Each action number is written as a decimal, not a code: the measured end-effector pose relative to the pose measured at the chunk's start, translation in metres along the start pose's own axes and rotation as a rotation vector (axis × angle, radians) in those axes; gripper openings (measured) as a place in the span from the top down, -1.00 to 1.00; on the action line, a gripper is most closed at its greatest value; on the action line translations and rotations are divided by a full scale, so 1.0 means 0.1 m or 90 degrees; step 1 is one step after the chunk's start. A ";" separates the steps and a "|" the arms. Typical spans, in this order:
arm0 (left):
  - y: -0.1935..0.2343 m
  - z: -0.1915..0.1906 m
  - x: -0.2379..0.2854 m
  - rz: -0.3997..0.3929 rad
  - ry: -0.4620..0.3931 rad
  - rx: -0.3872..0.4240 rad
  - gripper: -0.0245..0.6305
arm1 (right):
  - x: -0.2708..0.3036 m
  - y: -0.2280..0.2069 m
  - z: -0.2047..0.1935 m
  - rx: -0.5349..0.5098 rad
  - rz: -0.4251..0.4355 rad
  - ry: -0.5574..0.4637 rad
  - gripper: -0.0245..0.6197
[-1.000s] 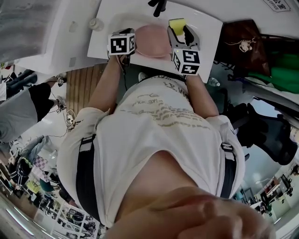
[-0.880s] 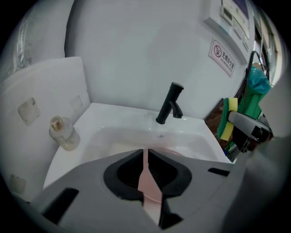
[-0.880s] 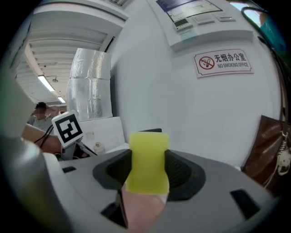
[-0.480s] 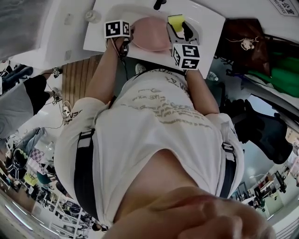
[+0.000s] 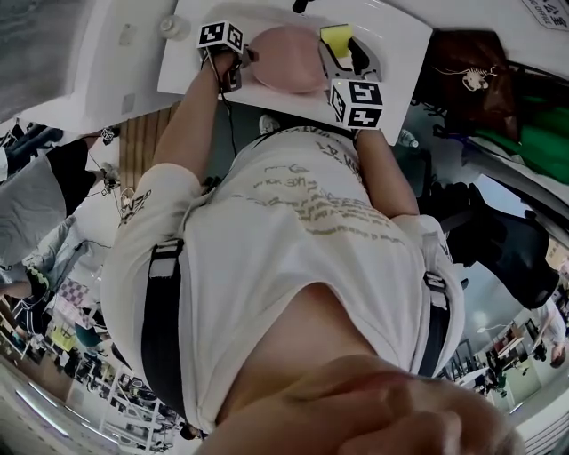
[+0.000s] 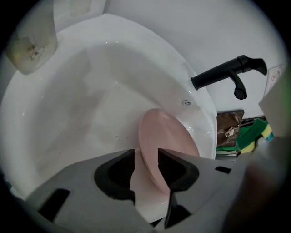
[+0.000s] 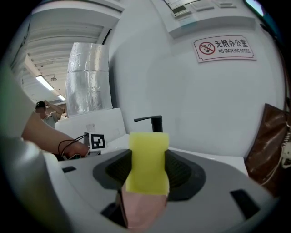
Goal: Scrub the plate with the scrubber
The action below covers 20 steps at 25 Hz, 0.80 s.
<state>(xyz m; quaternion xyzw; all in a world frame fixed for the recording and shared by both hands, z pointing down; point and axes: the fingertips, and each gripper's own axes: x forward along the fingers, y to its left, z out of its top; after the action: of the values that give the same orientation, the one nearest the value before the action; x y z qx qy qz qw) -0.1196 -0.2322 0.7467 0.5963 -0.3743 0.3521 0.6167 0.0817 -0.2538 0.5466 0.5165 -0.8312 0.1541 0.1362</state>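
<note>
Now over the white sink (image 6: 68, 113), left claw (image 6: 146, 157), just opening, straddles the plate (image 6: 170, 136); right claw (image 7: 148, 170) grips scrubber (image 7: 148, 150).

Faucet (image 5: 302, 4) cut by top edge; plate (image 6: 166, 136) rim apparently behind left tool (image 6: 146, 154).

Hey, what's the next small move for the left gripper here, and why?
Probably close the left gripper on the pink plate: its jaws have just been opening and now straddle the plate's rim in the sink without pressing it, while the right gripper holds the yellow scrubber ready.
</note>
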 end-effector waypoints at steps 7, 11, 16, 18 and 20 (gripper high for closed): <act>-0.03 -0.05 0.12 -0.057 0.067 -0.073 0.63 | -0.01 -0.05 0.00 0.005 -0.011 0.004 0.20; -0.03 -0.09 0.12 -0.063 0.084 -0.073 0.70 | -0.01 -0.10 -0.01 0.028 -0.018 0.013 0.20; -0.08 -0.04 0.07 -0.102 0.041 -0.117 0.71 | 0.03 -0.07 -0.03 0.044 -0.007 0.026 0.20; -0.10 -0.04 0.03 -0.115 0.028 -0.131 0.73 | 0.04 -0.04 -0.06 0.033 -0.002 0.039 0.20; -0.11 -0.08 0.01 -0.129 0.021 -0.142 0.78 | 0.06 -0.01 -0.11 0.029 0.001 0.052 0.20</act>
<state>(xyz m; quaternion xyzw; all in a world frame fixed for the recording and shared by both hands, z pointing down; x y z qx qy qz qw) -0.1091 -0.2247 0.7426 0.5529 -0.3385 0.2539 0.7178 0.0806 -0.2544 0.5591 0.5123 -0.8216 0.1939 0.1579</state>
